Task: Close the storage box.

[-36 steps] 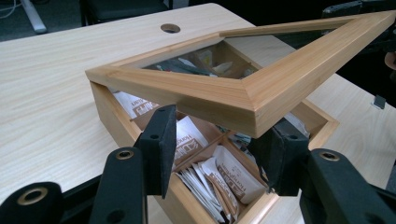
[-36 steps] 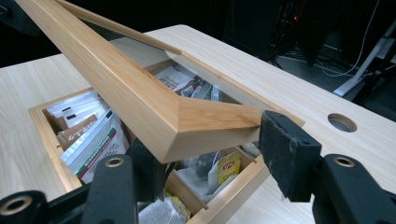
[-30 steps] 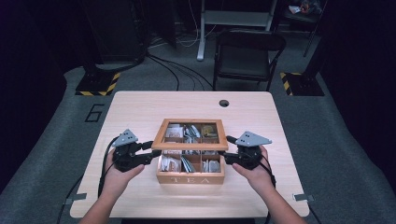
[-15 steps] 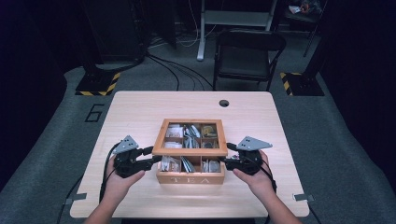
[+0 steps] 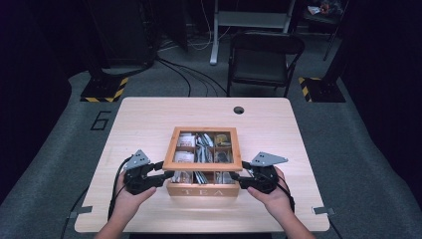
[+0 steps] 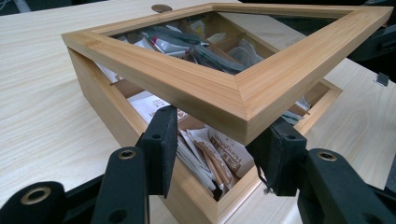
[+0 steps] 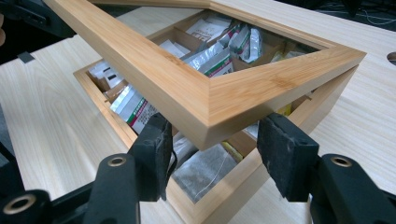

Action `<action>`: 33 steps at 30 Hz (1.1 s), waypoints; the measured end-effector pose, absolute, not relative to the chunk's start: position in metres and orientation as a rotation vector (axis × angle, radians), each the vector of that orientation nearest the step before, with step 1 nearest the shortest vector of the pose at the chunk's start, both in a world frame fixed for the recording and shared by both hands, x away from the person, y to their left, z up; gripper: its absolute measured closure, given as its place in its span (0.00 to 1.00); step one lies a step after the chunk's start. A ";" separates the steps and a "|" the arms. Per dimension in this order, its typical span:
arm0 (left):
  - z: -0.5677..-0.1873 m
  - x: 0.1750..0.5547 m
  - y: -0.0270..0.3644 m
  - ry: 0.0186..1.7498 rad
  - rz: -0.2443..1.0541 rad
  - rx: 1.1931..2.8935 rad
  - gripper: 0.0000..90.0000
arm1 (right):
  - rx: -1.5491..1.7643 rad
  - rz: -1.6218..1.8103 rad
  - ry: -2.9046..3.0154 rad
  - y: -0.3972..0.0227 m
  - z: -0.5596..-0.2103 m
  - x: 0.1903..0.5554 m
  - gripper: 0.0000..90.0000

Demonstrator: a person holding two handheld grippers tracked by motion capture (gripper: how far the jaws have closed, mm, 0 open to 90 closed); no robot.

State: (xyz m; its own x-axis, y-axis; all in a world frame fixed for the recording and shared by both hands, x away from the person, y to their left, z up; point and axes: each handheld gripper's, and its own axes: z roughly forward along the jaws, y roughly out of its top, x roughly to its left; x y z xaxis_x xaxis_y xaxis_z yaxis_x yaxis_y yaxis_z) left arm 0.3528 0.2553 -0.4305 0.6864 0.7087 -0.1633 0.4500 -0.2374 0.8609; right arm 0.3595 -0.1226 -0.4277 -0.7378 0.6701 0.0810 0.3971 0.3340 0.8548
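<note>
one tea box, lid raised; two hand-held grippers, left and right, each clamp a lid corner.

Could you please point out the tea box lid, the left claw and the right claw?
tea box lid (image 6: 243, 91): left gripper view, near corner of frame.
left claw (image 5: 166, 176): high view, between fingertips.
right claw (image 5: 235, 178): high view, between fingertips.

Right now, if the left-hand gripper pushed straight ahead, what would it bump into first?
Most likely the near corner of the raised wooden lid, which sits between the left gripper's jaws. Just beneath lie the tea packets in the open box.
</note>
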 end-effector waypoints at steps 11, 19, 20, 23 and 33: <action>-0.438 0.346 0.255 0.885 0.311 1.917 0.58 | 1.001 1.353 2.319 -0.125 -0.435 0.355 0.53; -0.445 0.341 0.255 0.886 0.316 1.923 0.58 | 0.985 1.336 2.321 -0.123 -0.443 0.351 0.53; -0.446 0.340 0.256 0.885 0.309 1.932 0.58 | 0.991 1.330 2.321 -0.123 -0.444 0.350 0.53; -0.448 0.339 0.256 0.882 0.312 1.940 0.58 | 0.980 1.318 2.324 -0.122 -0.447 0.349 0.53; -0.460 0.334 0.256 0.901 0.286 1.949 0.58 | 0.954 1.268 2.349 -0.121 -0.458 0.345 0.52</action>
